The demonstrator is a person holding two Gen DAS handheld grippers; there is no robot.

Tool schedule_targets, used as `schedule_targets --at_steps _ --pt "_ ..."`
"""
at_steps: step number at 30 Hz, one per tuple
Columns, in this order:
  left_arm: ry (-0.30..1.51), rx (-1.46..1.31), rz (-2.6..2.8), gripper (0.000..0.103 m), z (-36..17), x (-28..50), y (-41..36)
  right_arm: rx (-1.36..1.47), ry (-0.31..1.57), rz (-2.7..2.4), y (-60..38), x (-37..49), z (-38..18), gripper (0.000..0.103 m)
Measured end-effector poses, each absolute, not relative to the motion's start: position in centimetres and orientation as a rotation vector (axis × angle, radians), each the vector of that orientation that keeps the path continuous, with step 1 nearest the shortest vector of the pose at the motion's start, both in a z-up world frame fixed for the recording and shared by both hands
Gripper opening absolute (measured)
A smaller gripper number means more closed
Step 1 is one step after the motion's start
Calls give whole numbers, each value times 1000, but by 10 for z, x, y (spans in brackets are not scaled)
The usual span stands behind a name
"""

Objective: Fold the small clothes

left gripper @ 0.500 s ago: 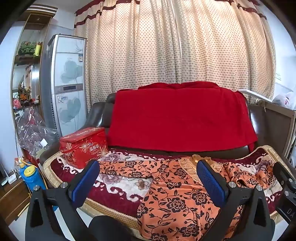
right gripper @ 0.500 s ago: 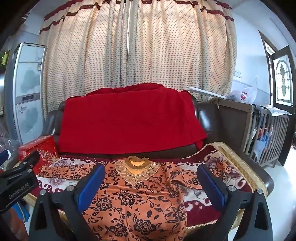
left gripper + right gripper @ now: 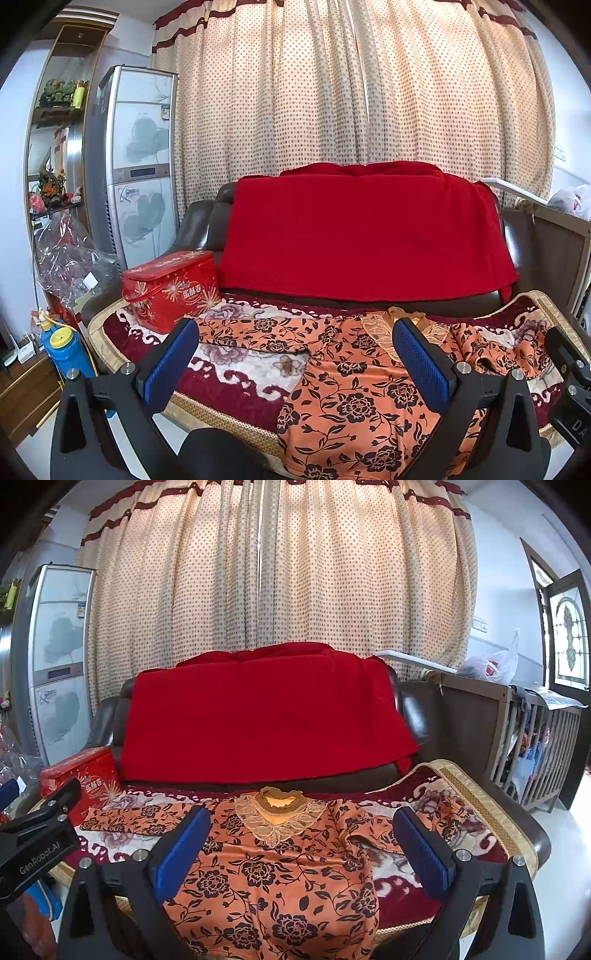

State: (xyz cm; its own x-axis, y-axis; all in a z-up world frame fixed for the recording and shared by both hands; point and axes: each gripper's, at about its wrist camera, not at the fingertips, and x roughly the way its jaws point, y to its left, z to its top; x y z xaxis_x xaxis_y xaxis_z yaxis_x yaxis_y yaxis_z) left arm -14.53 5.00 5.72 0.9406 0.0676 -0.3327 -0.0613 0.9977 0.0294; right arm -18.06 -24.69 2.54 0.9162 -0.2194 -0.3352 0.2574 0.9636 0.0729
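An orange top with black flowers and a lace collar (image 3: 280,871) lies flat on the sofa seat, its hem hanging over the front edge. It also shows in the left wrist view (image 3: 343,391), with one sleeve (image 3: 255,330) stretched out to the left. The other sleeve (image 3: 373,821) lies crumpled to the right. My left gripper (image 3: 295,354) is open and empty, in front of the top's left side. My right gripper (image 3: 301,840) is open and empty, in front of the top's chest. Neither touches the cloth.
A dark sofa bears a floral seat cover (image 3: 240,365) and a red blanket (image 3: 258,716) over its back. A red tin box (image 3: 170,288) stands at the seat's left end. A blue bottle (image 3: 64,349) is on the floor at left. A wooden crib (image 3: 535,738) is at right.
Both views have shifted only slightly. The top lies as before and both grippers stay open.
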Motion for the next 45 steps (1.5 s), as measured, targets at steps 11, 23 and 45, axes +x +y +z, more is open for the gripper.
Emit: schedule_targets --at_steps 11,23,45 --pt "347 34 62 103 51 -145 48 113 327 -238 -251 -178 23 101" --pt "358 41 60 103 46 -145 47 111 386 -229 -251 -169 16 101" --pt "431 82 30 103 21 -96 23 93 401 -261 -270 -138 -8 101"
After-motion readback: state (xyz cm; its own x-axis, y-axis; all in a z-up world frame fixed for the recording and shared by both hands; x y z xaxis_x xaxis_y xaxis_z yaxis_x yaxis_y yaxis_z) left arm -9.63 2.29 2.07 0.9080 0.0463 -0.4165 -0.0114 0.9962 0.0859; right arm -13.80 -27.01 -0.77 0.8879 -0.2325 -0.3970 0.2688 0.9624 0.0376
